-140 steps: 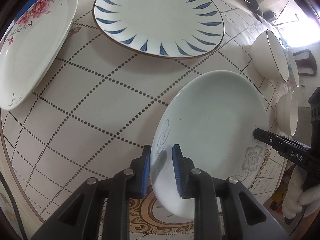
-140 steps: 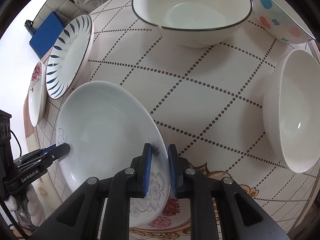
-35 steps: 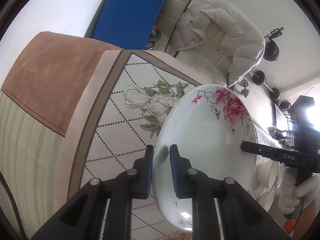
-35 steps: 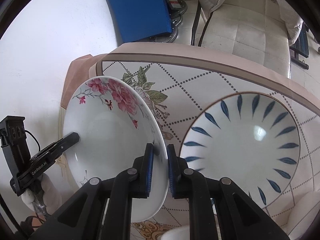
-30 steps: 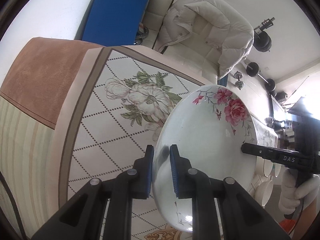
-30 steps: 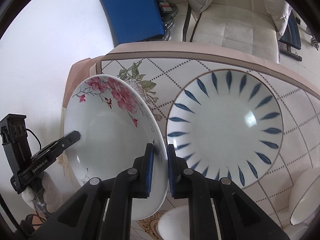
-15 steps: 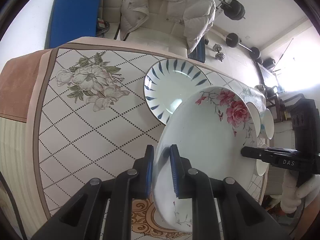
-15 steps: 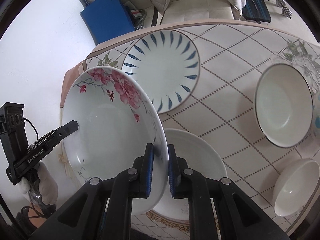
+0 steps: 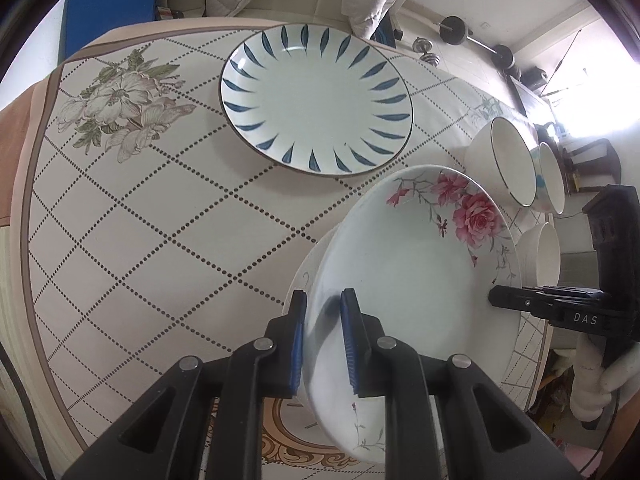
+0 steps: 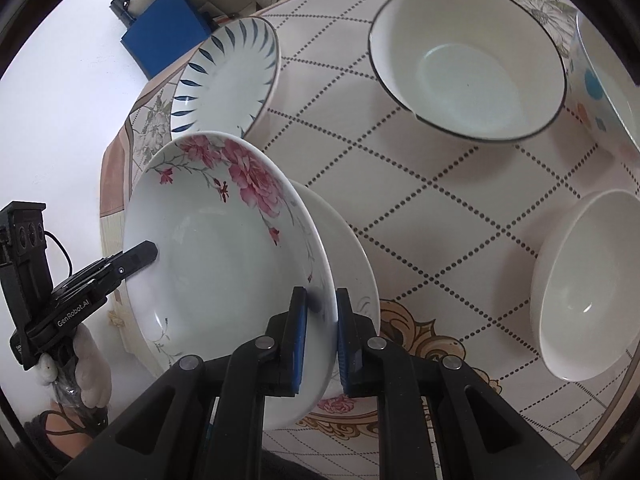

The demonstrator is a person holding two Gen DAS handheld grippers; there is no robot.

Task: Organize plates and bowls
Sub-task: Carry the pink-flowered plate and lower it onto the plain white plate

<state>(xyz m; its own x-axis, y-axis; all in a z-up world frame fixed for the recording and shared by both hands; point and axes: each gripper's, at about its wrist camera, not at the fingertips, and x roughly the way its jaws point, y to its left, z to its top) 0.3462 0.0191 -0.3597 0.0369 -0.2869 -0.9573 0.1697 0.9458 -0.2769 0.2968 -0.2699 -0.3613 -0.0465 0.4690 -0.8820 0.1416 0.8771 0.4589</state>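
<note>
We carry the rose plate [image 9: 416, 264] by two opposite edges, tilted, above the plain white plate [image 10: 352, 248] that lies on the surface [image 9: 160, 216]. In the left wrist view the white plate shows only as a thin crescent at the rose plate's nine o'clock edge; in the right wrist view it peeks out at three o'clock.

Half a second ago the rose plate overlapped the blue-leaf plate [image 9: 316, 98] in the left wrist view. Now the two are apart, the blue-leaf plate lying flat at twelve o'clock of it. A second ago the surface's corner and a blue mat filled the background; now three bowls are near: the black-rimmed bowl [image 10: 468, 60] at two o'clock in the right wrist view, the plain white bowl [image 10: 588, 284] at three o'clock, and a dotted bowl [image 10: 600, 80] at the frame's edge.

The left gripper [image 9: 323, 334] has its fingers [image 9: 298, 340] drawn narrow, clamping the rose plate's near rim between the blue pads. The right gripper [image 10: 321, 330] pinches the opposite rim just as narrowly, its fingers [image 10: 298, 332] pressed to both faces. Each gripper shows in the other's view, held by a white-gloved hand [image 9: 600, 380].
</note>
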